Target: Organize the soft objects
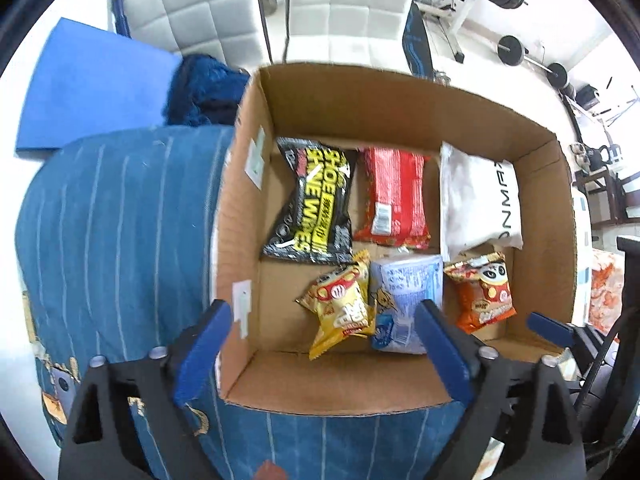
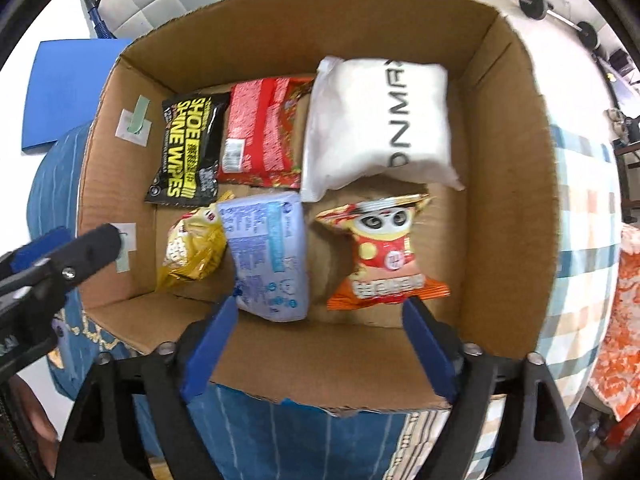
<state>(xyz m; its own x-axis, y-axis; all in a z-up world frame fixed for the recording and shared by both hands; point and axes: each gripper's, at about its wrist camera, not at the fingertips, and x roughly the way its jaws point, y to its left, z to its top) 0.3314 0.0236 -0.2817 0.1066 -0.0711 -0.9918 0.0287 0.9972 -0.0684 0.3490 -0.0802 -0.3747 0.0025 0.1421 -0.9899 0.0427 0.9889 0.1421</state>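
Fingers (image 1: 224,336) of the left gripper (image 1: 324,340) spread apart, empty, above a cardboard box (image 1: 400,96) — six soft packs already lie inside, so sorting looks nearly done. Right wrist view: right gripper (image 2: 322,320) likewise parted and empty — blue tissue pack (image 2: 268,256) and orange snack bag (image 2: 390,256) just beyond its tips.

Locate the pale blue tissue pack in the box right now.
The pale blue tissue pack lies in the cardboard box, front row middle, between the yellow snack bag on its left and the orange snack bag on its right, in both views.
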